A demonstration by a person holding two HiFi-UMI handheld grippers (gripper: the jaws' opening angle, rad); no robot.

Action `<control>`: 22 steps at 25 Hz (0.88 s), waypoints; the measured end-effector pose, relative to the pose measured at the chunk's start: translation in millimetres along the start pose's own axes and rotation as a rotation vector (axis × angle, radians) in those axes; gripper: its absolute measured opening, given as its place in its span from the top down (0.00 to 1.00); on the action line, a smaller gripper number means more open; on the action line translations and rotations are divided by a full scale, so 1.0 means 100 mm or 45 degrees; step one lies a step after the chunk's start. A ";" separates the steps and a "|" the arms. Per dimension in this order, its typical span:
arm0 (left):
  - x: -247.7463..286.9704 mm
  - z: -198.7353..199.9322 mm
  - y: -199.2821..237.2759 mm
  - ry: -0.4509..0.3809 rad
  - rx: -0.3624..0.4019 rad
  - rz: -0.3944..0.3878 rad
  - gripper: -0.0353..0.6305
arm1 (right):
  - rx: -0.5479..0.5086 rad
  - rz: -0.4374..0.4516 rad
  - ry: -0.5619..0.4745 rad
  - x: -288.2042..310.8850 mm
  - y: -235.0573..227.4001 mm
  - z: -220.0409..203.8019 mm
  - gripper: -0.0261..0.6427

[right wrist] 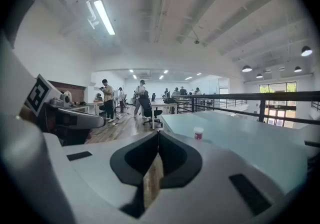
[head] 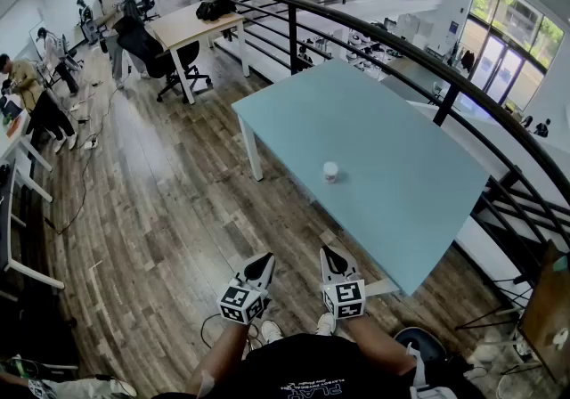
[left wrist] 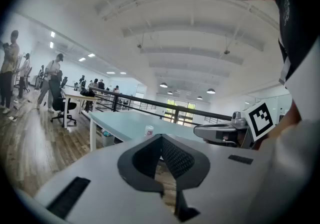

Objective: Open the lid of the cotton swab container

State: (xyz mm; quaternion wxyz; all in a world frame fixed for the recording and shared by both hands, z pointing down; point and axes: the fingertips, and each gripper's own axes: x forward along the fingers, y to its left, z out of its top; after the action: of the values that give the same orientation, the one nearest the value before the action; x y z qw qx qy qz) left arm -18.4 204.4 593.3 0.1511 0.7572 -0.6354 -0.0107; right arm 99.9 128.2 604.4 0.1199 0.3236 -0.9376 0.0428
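A small white cotton swab container [head: 330, 172] with a red label stands upright near the middle of the pale blue table [head: 392, 148], its lid on. It also shows small in the left gripper view [left wrist: 149, 131] and the right gripper view [right wrist: 198, 133]. My left gripper [head: 264, 262] and right gripper [head: 331, 255] are held side by side over the wooden floor, short of the table's near edge and well apart from the container. Both are shut with nothing between their jaws.
A black railing [head: 374, 36] runs behind and to the right of the table. Desks, office chairs [head: 174, 59] and several people [head: 109, 5] stand at the far left. Wooden floor [head: 151, 210] lies to the table's left.
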 end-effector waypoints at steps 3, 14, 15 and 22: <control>-0.03 0.00 0.10 0.004 -0.019 0.015 0.93 | -0.001 -0.008 0.009 0.04 0.01 0.00 0.93; 0.03 0.08 0.15 -0.028 -0.017 -0.010 0.93 | 0.035 -0.004 0.004 0.14 0.00 0.04 0.93; 0.05 0.10 0.14 -0.031 -0.012 -0.015 0.93 | 0.039 -0.004 -0.005 0.14 -0.01 0.06 0.93; 0.03 0.20 0.13 -0.049 0.008 -0.051 0.93 | 0.037 0.003 -0.010 0.13 0.06 0.13 0.93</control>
State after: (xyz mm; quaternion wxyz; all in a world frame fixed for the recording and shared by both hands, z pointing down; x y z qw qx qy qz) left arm -34.3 194.9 578.2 0.1361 0.7699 -0.6230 -0.0264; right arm 83.7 122.9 595.6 0.1113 0.3242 -0.9378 0.0554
